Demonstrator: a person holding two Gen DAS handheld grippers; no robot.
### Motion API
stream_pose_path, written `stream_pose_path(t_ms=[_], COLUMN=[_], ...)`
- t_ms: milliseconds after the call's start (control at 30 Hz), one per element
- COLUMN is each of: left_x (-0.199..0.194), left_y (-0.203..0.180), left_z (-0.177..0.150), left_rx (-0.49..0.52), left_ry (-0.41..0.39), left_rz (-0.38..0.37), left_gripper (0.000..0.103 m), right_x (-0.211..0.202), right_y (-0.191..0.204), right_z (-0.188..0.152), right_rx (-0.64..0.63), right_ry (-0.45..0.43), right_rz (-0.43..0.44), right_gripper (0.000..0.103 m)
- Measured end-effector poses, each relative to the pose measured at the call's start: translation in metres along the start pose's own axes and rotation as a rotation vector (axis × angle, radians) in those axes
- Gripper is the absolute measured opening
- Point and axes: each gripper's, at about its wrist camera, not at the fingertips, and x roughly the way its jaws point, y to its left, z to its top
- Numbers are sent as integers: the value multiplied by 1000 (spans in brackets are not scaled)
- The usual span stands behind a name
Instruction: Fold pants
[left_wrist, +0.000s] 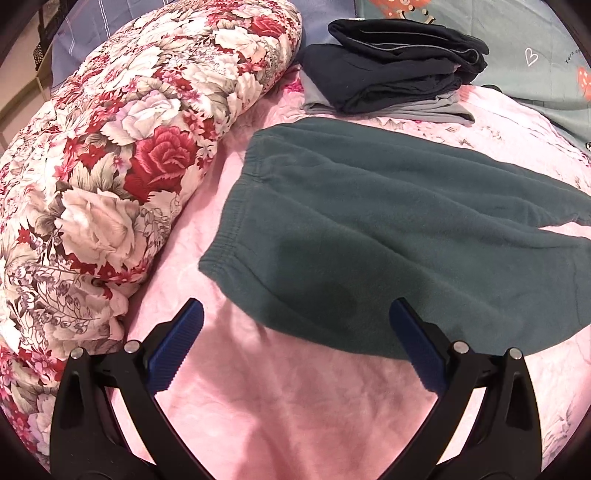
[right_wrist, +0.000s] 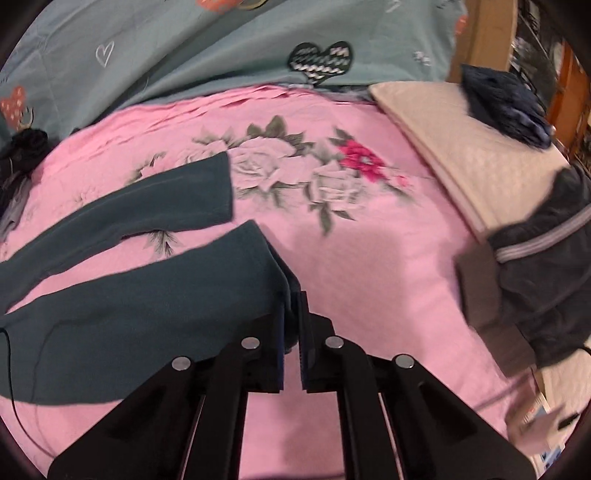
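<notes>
Dark green fleece pants lie flat on the pink bedsheet, waistband toward the left. My left gripper is open, hovering just short of the near waist corner, touching nothing. In the right wrist view the two pant legs spread apart across the sheet. My right gripper is shut on the hem corner of the near leg. The far leg's hem lies free.
A rolled floral quilt lies left of the pants. A stack of folded dark clothes sits behind them. A teal heart-print sheet lies at the back. A beige pad and a dark jacket are at the right.
</notes>
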Motion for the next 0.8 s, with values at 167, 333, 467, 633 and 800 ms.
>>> stream_pose_path(t_ms=[167,333,467,633,800], left_x=[10,11,18,25,24], left_y=[4,5,12,15,11], left_z=[1,0,1,4,5], left_rx=[-8,-2,-2,-18,-8], left_ry=[14,20,37,49,34], left_rz=[1,-16,2,1,-7], left_gripper=[101,101,101,101,101], right_x=[-13,17,-7,-5,-8], right_y=[-36,-26,-20,-5,15], right_z=[-19,-33,-20,-4,-3], right_rx=[-2,-86,-50,-74,-69], right_ry=[25,82,-19,-40,-70], right_rz=[-81,-156,-133,-109,-46], right_gripper=[6,51,52,52,52])
